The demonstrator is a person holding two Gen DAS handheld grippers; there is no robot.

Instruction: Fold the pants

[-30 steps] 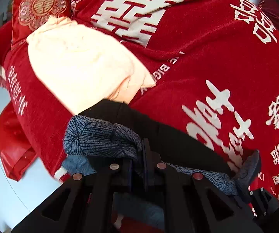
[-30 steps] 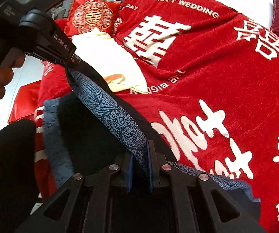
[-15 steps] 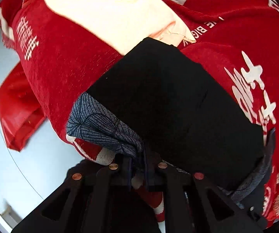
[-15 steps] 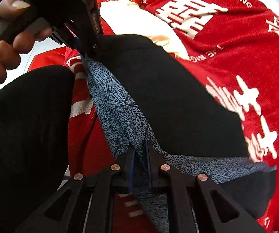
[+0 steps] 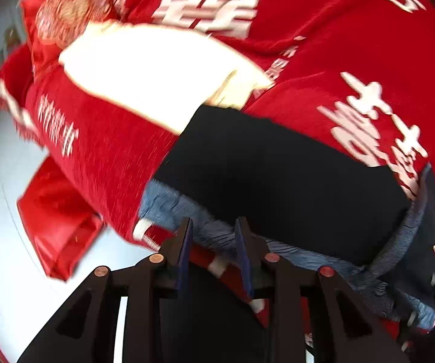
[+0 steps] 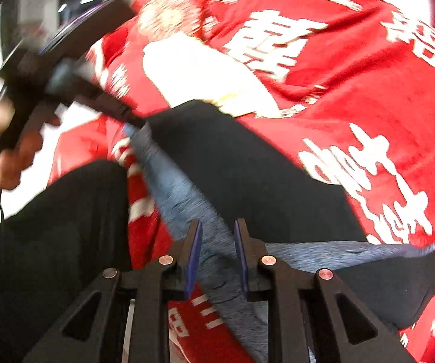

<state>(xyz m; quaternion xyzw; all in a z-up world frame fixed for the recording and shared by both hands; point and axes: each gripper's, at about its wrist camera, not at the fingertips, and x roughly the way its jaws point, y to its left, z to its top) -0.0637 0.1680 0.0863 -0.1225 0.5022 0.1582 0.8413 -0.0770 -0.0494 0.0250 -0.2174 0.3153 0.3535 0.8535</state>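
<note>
The black pants with a blue-grey patterned fabric edge [image 5: 278,175] lie folded into a dark, roughly rectangular slab on the red woven blanket with large white Chinese characters [image 5: 353,45], at its near edge, with the patterned band running along the near side and curling up at the right end. In the left wrist view, the left gripper [image 5: 213,242] has its two blue-padded fingers [image 5: 184,251] spread apart, with the patterned hem just beyond them and not pinched; a strip of red cloth with white marks shows in the gap. In the right wrist view, the right gripper [image 6: 216,249] likewise has its fingers [image 6: 194,254] apart, with the patterned band passing through the space between them but not squeezed by either pad. That view also shows the left gripper out to the left, its black body and trigger held in a bare hand [image 6: 11,151], with its tip at the far left corner of the hem; motion blur keeps me from telling whether it touches the cloth there. Beyond the pants, touching their far edge, rests a cream-coloured folded cloth [image 5: 157,72], and farther left a red cushion with a round gold emblem [image 5: 69,12]. A red glossy bag [image 5: 57,220] sits low on the left, on the pale floor [image 5: 2,260].
</note>
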